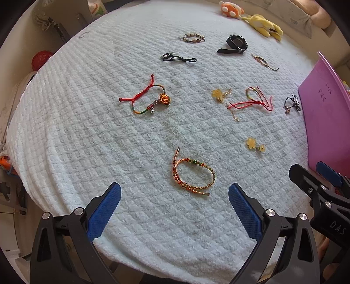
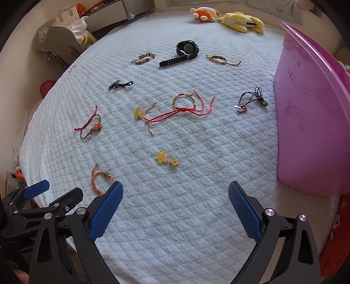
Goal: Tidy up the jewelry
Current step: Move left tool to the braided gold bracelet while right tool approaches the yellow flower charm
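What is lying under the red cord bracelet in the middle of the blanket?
The red cord bracelet crosses the chain of a yellow flower charm, on the white blanket. The stretch of chain under the cord is hidden.

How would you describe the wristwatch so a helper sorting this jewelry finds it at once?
Start at the two plush toys at the far edge of the white blanket. Just in front of them lies the black watch. It is the only solid black piece with a round face and a flat strap.
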`<state>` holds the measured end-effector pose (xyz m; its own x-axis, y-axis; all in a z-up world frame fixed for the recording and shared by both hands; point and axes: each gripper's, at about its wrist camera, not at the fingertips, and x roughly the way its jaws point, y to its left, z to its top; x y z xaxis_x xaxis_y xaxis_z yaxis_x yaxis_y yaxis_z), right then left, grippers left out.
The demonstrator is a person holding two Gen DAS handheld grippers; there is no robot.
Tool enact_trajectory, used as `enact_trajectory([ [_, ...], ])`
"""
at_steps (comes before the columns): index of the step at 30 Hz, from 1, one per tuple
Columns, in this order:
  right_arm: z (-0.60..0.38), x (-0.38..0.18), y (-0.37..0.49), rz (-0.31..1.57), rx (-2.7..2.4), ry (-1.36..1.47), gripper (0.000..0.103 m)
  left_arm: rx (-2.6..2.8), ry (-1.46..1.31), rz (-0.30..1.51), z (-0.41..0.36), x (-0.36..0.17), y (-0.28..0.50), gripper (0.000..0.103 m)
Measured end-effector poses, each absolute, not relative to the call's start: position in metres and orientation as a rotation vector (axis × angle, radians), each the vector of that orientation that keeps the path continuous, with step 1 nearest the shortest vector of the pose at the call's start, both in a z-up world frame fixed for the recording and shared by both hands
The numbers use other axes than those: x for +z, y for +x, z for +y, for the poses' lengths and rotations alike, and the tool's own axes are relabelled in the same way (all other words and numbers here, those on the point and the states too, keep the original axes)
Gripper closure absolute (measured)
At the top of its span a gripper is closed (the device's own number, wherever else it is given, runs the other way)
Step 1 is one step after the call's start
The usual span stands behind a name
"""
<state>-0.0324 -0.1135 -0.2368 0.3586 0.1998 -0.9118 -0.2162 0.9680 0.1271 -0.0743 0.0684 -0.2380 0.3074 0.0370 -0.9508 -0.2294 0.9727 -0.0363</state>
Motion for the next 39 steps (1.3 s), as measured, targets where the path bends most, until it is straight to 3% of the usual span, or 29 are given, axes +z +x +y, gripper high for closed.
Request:
enact_trajectory([
  [18,-0.11,-0.309,-0.009,1.039,0.385,-0.125,0.011,0.222,-0.188,1.073,0.053,-0.297,-0.085,0.007],
  [32,-0.11,-0.323,0.0,0.966,0.423,-0.165,0.011,0.23,-0.144,0.981,0.044,-0.307,-0.078,0.007],
  [39,-0.108,-0.328,0.002,0.961,0.423,-0.168,0.011,0.24,-0.107,0.987,0.04,-0.314,-0.071,0.019],
])
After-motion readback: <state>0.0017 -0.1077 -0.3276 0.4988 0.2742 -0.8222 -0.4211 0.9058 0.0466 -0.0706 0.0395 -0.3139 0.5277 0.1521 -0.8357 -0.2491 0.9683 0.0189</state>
